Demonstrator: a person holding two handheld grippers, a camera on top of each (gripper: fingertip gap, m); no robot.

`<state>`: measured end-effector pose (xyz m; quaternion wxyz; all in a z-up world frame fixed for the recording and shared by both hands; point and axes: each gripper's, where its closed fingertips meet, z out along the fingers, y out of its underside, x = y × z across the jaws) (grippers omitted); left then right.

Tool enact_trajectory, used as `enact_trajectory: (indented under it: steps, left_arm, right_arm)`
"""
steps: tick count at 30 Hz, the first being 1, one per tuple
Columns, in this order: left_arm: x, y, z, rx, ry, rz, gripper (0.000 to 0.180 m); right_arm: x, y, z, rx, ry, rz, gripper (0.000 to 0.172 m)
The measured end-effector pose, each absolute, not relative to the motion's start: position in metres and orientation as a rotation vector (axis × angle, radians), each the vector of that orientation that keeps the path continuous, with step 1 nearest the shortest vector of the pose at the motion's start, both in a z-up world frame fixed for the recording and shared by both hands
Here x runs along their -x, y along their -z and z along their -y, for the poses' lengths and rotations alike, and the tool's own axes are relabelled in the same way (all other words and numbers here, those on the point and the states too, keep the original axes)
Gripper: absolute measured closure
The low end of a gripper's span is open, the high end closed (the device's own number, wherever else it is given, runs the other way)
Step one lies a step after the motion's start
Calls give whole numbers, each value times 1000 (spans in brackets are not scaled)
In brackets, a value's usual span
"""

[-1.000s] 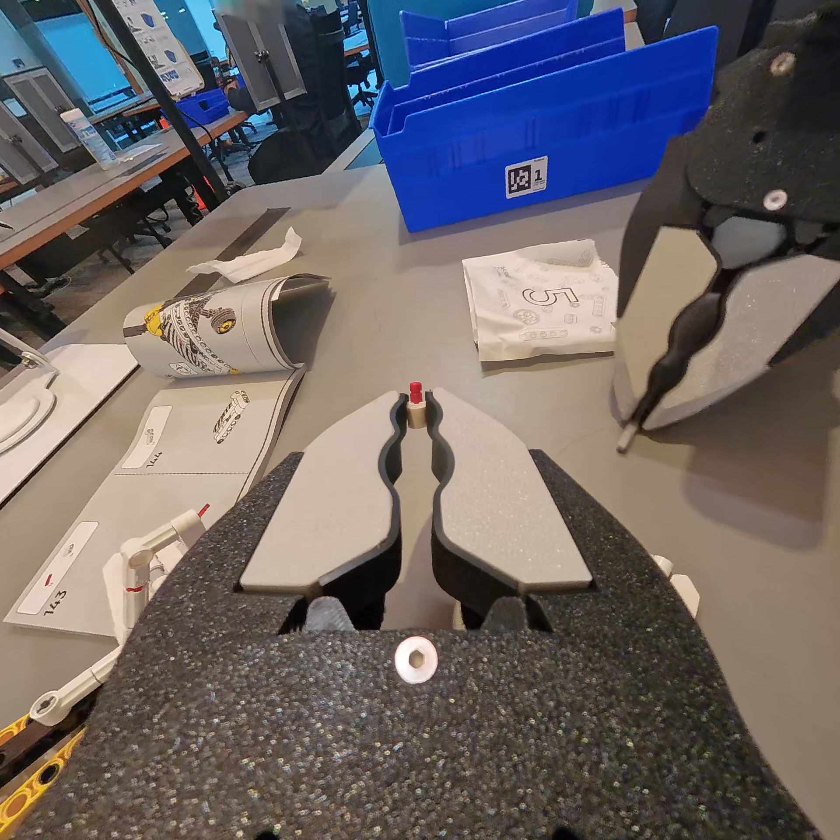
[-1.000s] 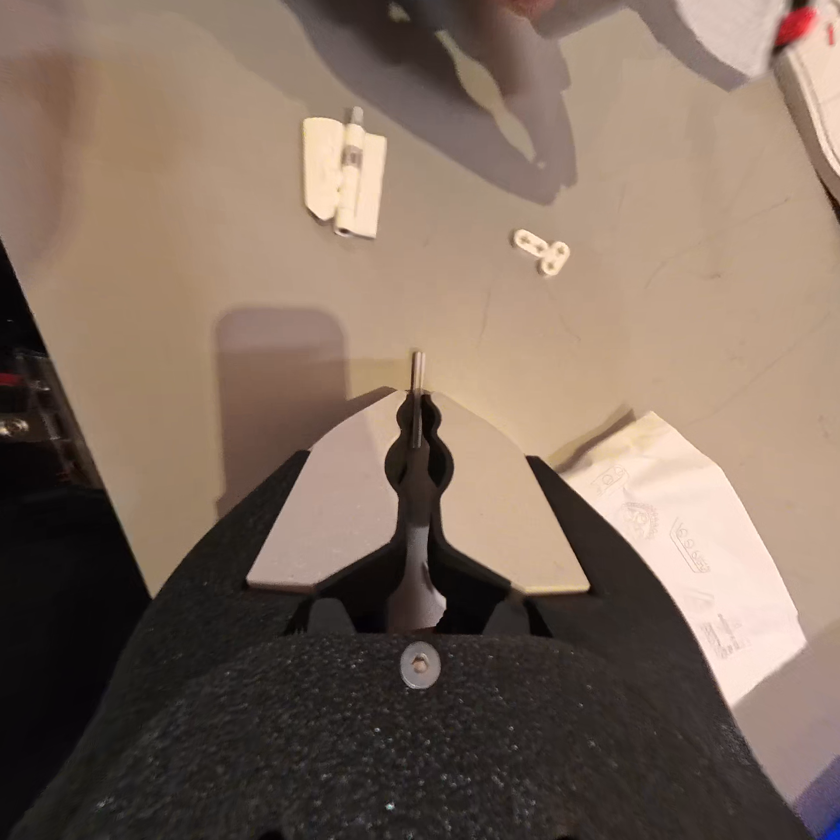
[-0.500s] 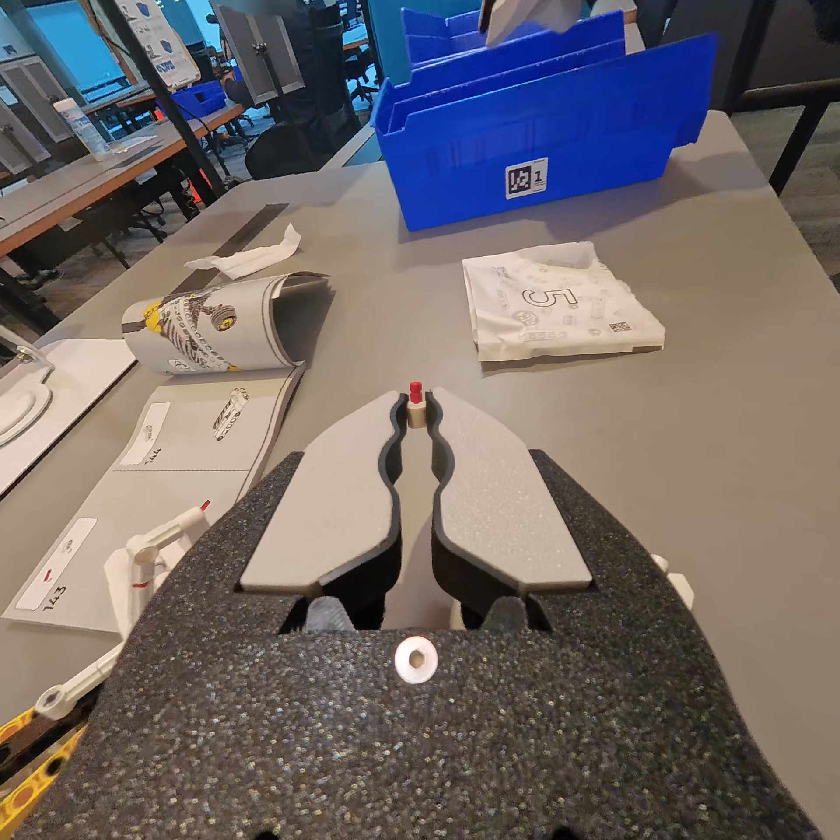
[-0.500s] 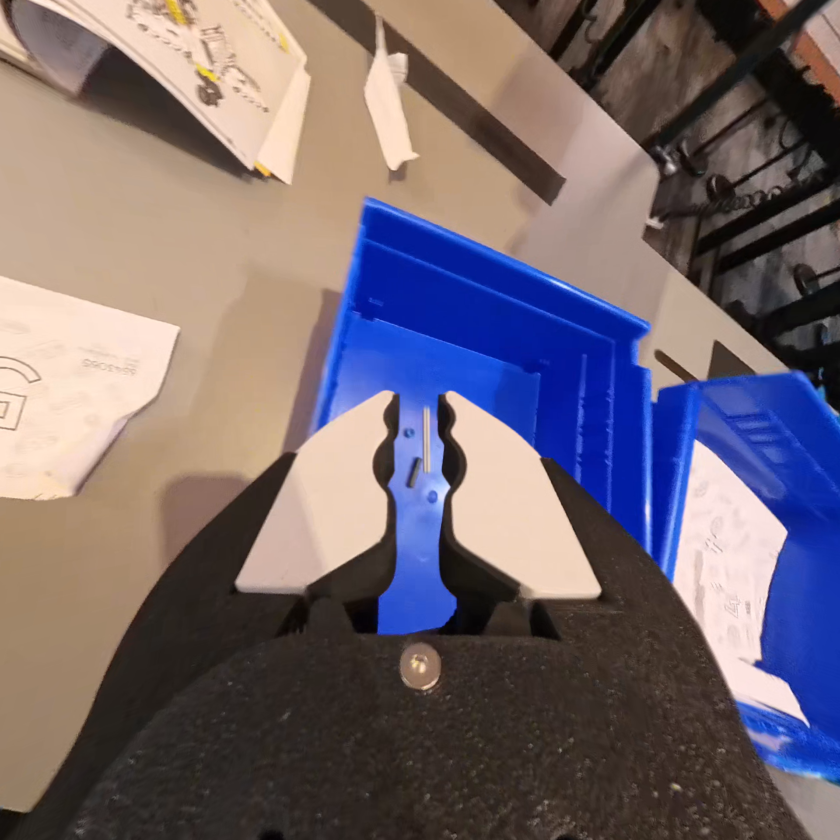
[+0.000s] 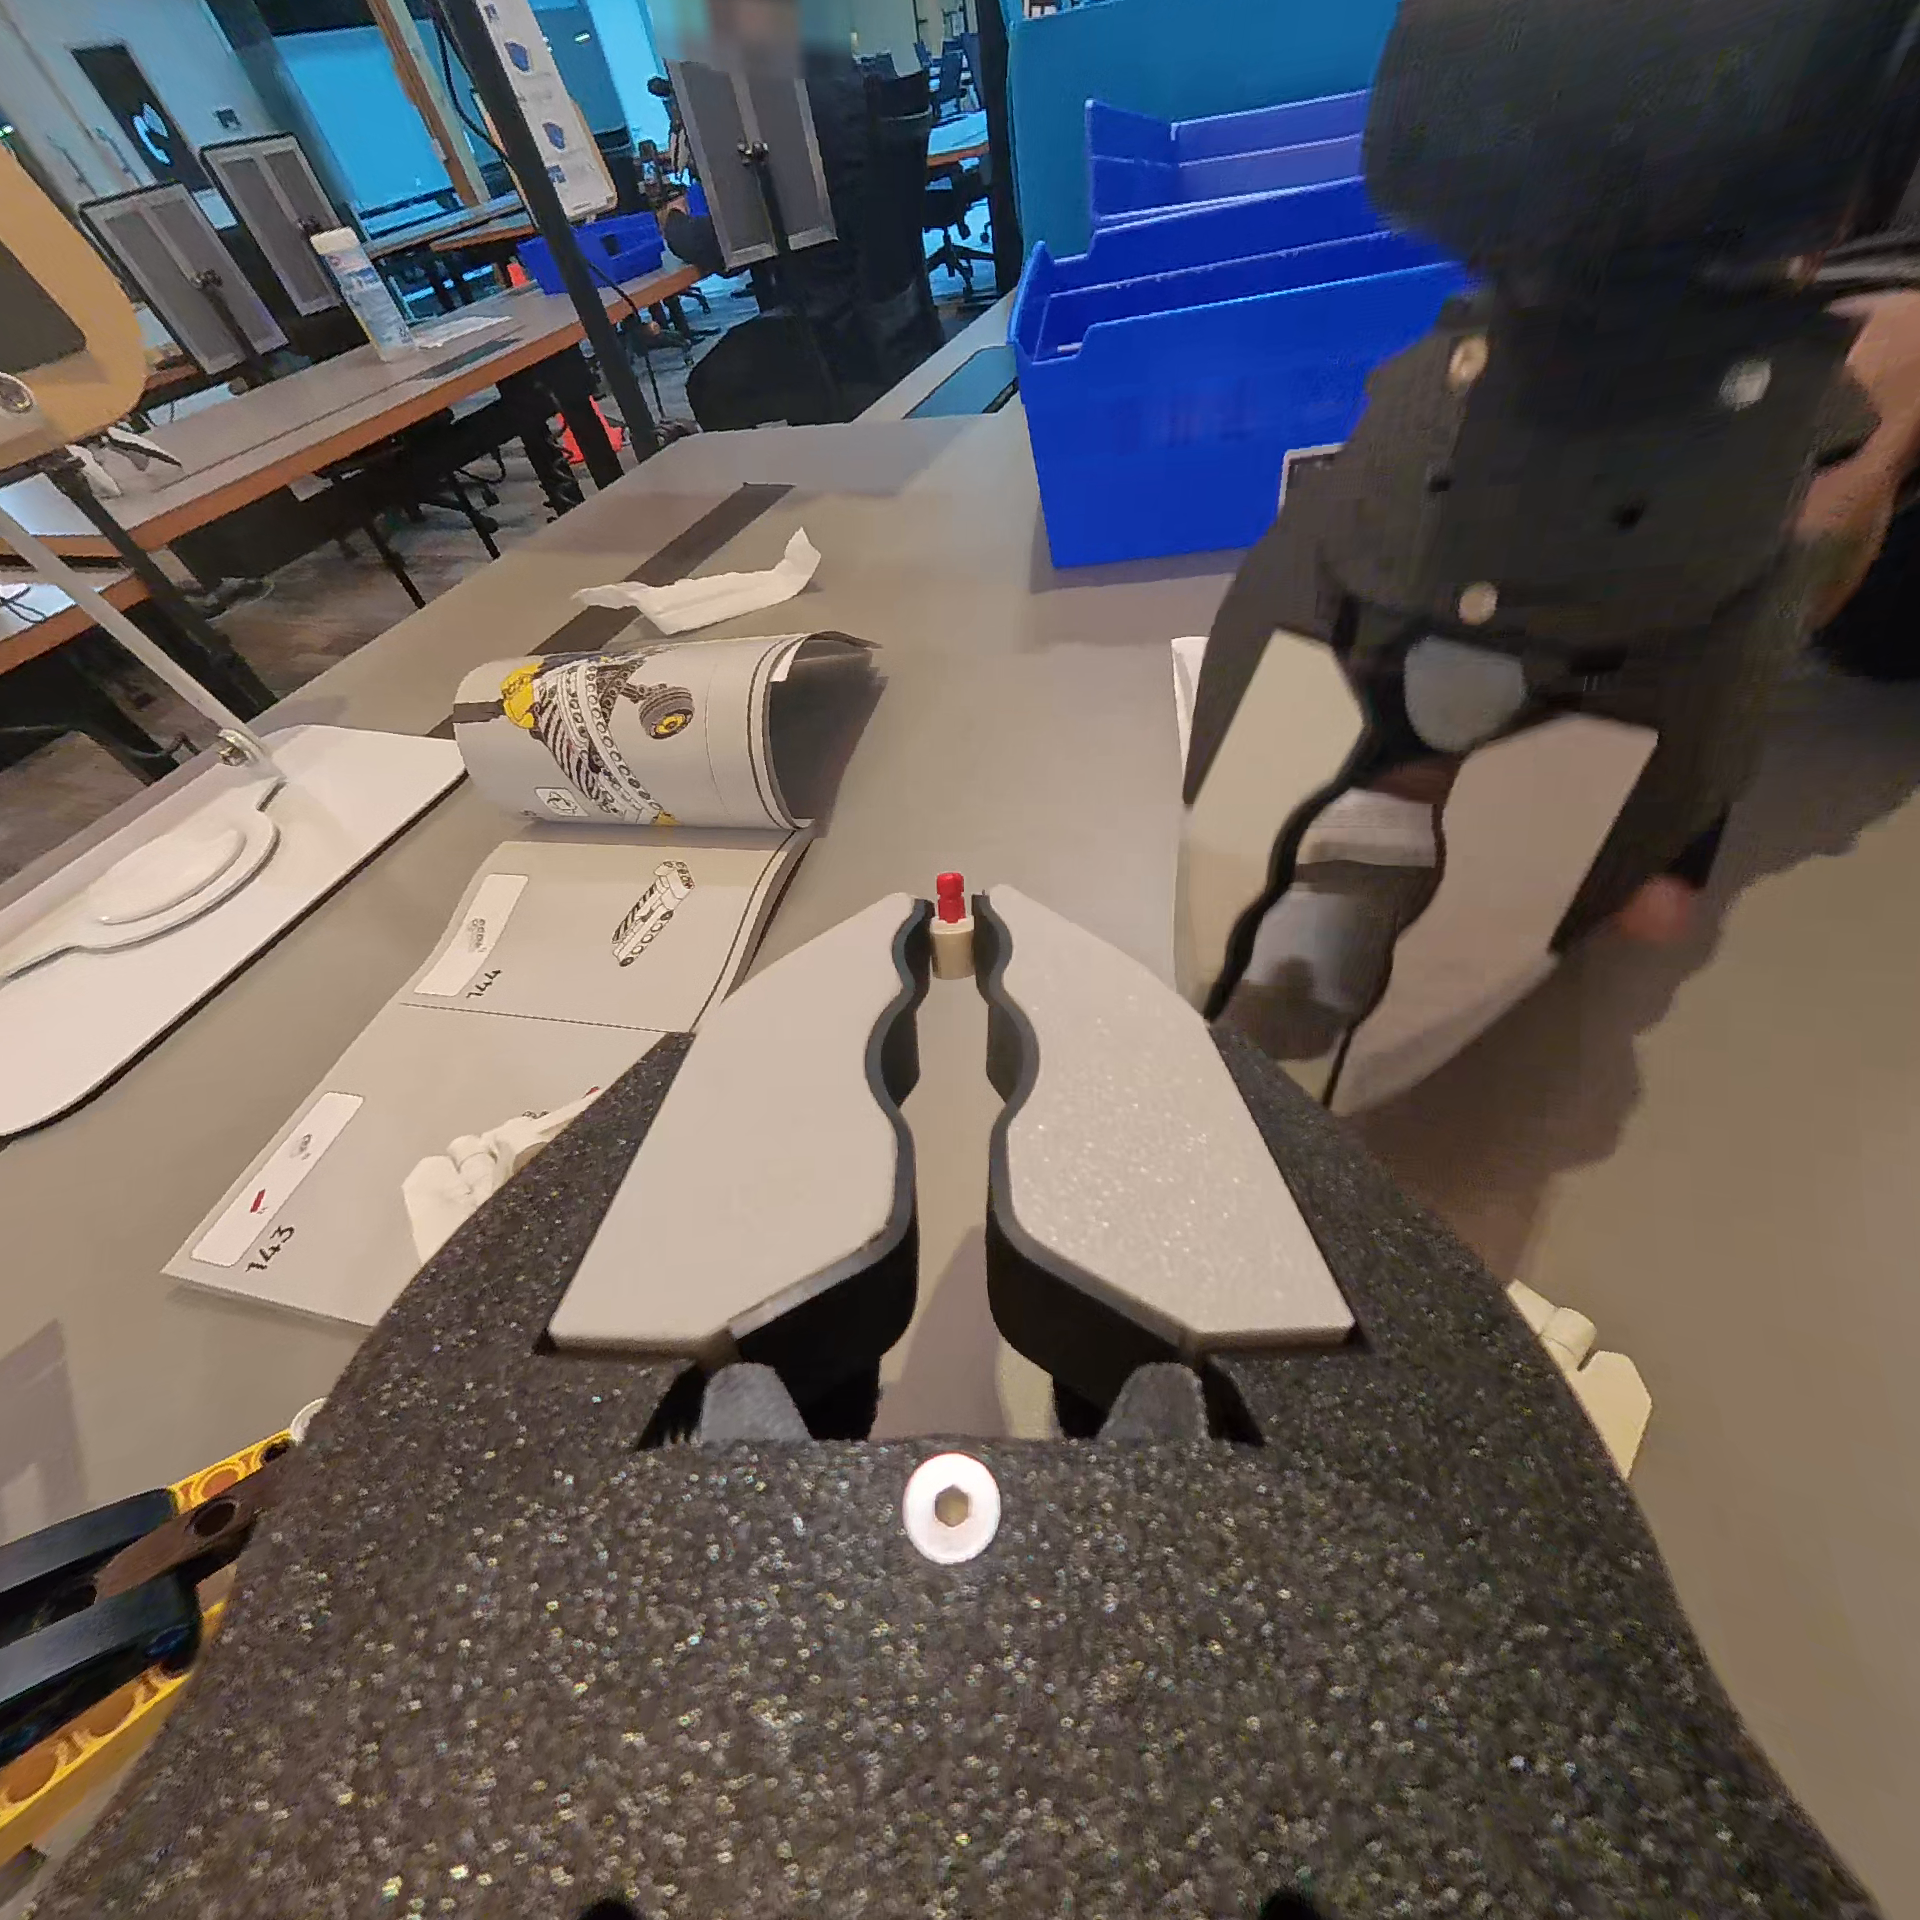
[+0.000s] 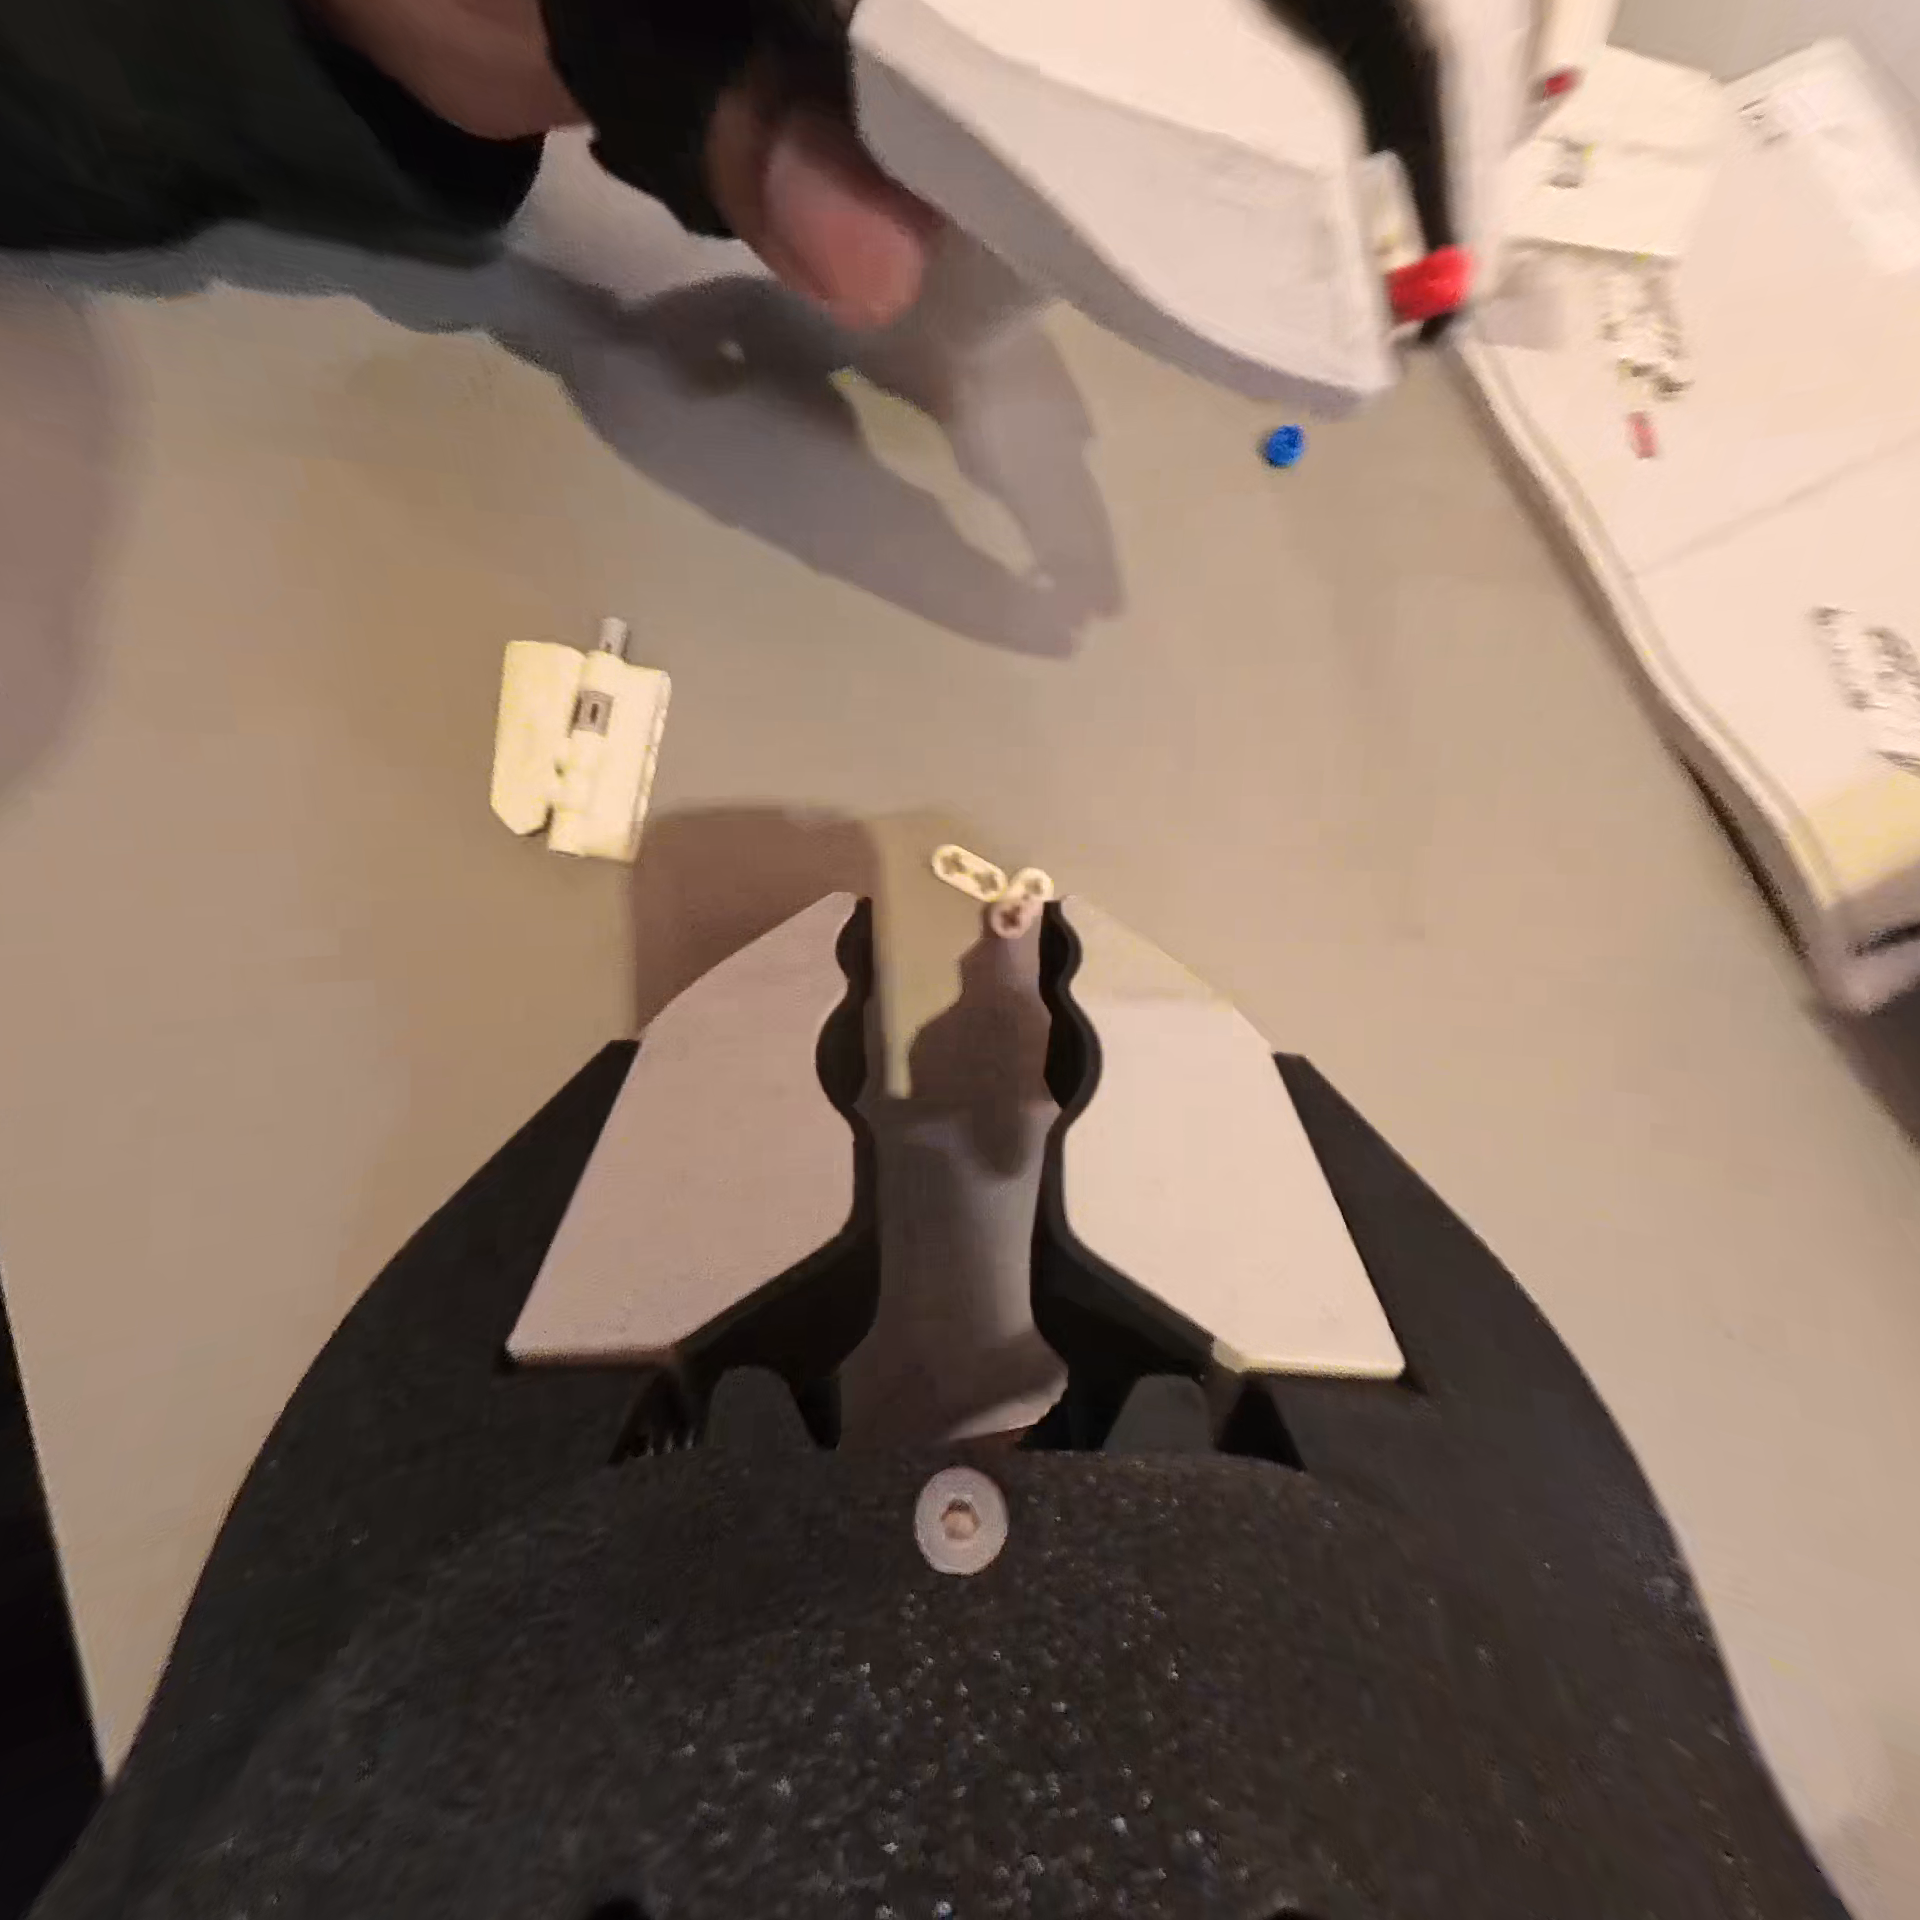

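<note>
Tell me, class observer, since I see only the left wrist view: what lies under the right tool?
Observer: Its fingers stand apart over two small cream links on the grey table; nothing is gripped.
Operator: Anything else nearby?
Observer: A cream hinged piece lies to the left of the links.
Operator: Any colour on that side?
Observer: A small blue stud sits farther off, near the open booklet.

Left wrist: low, forward; right wrist: steep down; shared table [image 5: 1039, 748].
</note>
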<state>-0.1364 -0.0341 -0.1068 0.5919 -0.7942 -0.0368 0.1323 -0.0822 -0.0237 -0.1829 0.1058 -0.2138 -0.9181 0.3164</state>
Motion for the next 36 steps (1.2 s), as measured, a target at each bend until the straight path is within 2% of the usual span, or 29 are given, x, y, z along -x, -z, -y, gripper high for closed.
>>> enact_trajectory:
  steps: [6, 9, 13, 15, 18, 20, 26, 30, 33, 36]
  left_arm:
    - [136, 101, 36, 1834, -310, 90, 172]
    - [137, 101, 37, 1831, -305, 100, 172]
    - [138, 102, 37, 1837, -302, 105, 172]
    - [137, 102, 37, 1837, -301, 103, 172]
    - [137, 104, 36, 1842, -300, 101, 172]
    - [136, 104, 36, 1844, -295, 99, 172]
    - [135, 107, 34, 1854, -285, 92, 172]
    - [136, 108, 35, 1851, -275, 101, 172]
    - [136, 107, 35, 1848, -272, 103, 172]
    - [135, 108, 34, 1851, -266, 101, 172]
  right_arm:
    - [95, 194, 27, 717, -860, 2633, 137]
    - [96, 194, 27, 712, -859, 2617, 143]
    - [95, 192, 26, 693, -872, 2608, 162]
    - [93, 189, 27, 679, -905, 2609, 163]
    - [90, 184, 25, 622, -927, 2638, 154]
    - [89, 187, 22, 579, -907, 2683, 142]
    - [94, 195, 18, 418, -849, 2811, 133]
    - [90, 196, 19, 368, -837, 2890, 143]
    - [87, 196, 21, 358, -846, 2904, 157]
    - [89, 196, 18, 400, -868, 2886, 157]
